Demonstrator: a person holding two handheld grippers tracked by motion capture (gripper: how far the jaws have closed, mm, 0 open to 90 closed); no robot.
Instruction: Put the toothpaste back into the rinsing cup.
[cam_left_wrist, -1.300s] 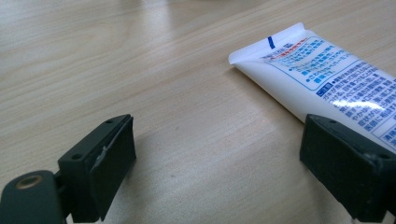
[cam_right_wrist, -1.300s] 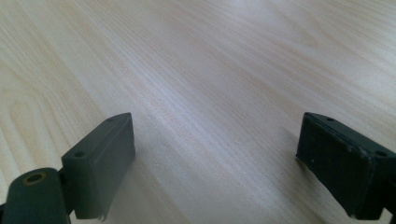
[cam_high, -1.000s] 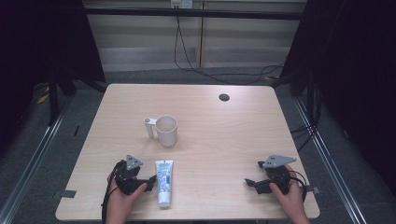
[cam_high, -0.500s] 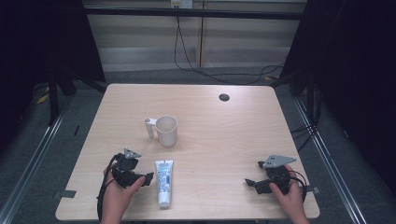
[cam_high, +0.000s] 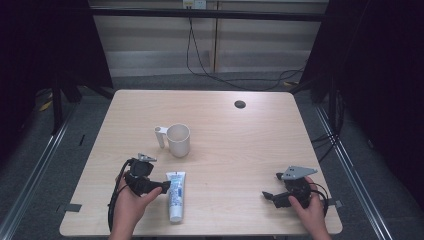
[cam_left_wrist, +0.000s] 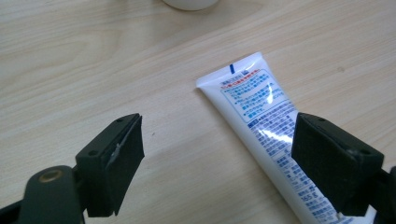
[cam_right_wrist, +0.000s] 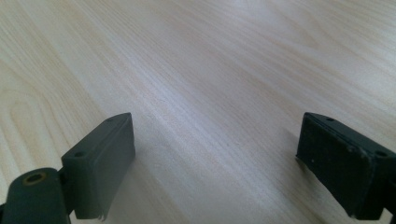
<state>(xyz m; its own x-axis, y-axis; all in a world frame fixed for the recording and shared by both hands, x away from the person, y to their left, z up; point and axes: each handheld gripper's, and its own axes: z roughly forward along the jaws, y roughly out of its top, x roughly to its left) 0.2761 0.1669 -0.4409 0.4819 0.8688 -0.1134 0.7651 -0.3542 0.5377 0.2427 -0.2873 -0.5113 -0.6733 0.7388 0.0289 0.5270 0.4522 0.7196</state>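
A white toothpaste tube (cam_high: 175, 195) with blue print lies flat near the table's front edge, crimped end toward the mug. My left gripper (cam_high: 163, 187) hovers just left of it, tilted down toward it. In the left gripper view the tube (cam_left_wrist: 252, 100) runs under the right-hand jaw, and the left gripper (cam_left_wrist: 217, 140) is open; its jaws have just opened a little wider and the pads touch nothing. A white mug (cam_high: 178, 140) stands upright behind, handle to the left. My right gripper (cam_high: 270, 195) rests open at the front right, with bare wood between its jaws (cam_right_wrist: 215, 149).
The wooden table (cam_high: 250, 145) has a dark cable hole (cam_high: 240, 104) at the back right. Cables trail from both grippers over the front edge. The mug's base (cam_left_wrist: 189, 3) shows at the top of the left gripper view.
My left hand has lifted its gripper off the table beside the tube. The right hand and gripper have stayed put, and the tube and mug have not moved.
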